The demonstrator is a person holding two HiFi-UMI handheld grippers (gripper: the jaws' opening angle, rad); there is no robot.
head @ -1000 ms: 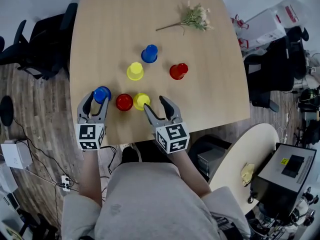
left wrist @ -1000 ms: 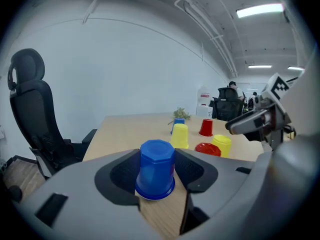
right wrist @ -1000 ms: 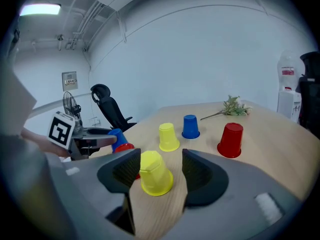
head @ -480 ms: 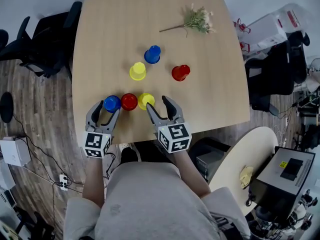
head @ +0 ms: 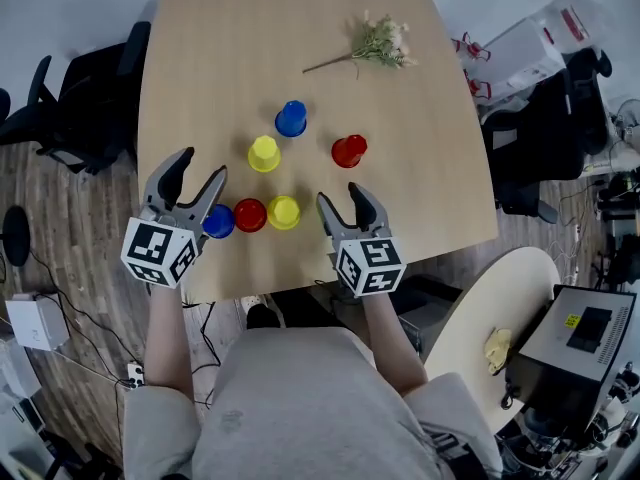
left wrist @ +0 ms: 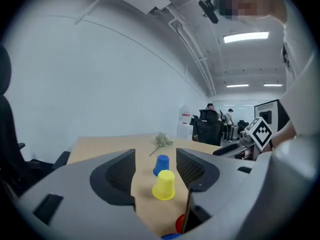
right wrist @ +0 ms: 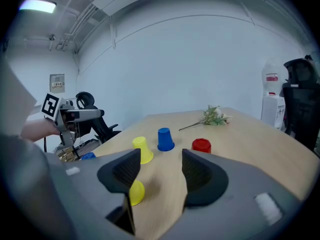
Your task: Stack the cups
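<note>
Six cups on the table (head: 440, 168), all standing singly, none stacked. Near row, close side by side: near blue cup (head: 218, 221), near red cup (head: 249, 215), near yellow cup (head: 283, 212). Further back and apart: far yellow cup (head: 264, 154), far blue cup (head: 291, 119), far red cup (head: 349, 151). Left gripper (head: 200, 171) is over the near blue cup, its jaws opening with nothing between them (the far yellow and far blue cups show through the gap, well beyond). Right gripper (head: 345, 200) is just right of the near yellow cup, jaws spread, empty. Flower sprig (head: 378, 40) lies near the table's far edge
</note>
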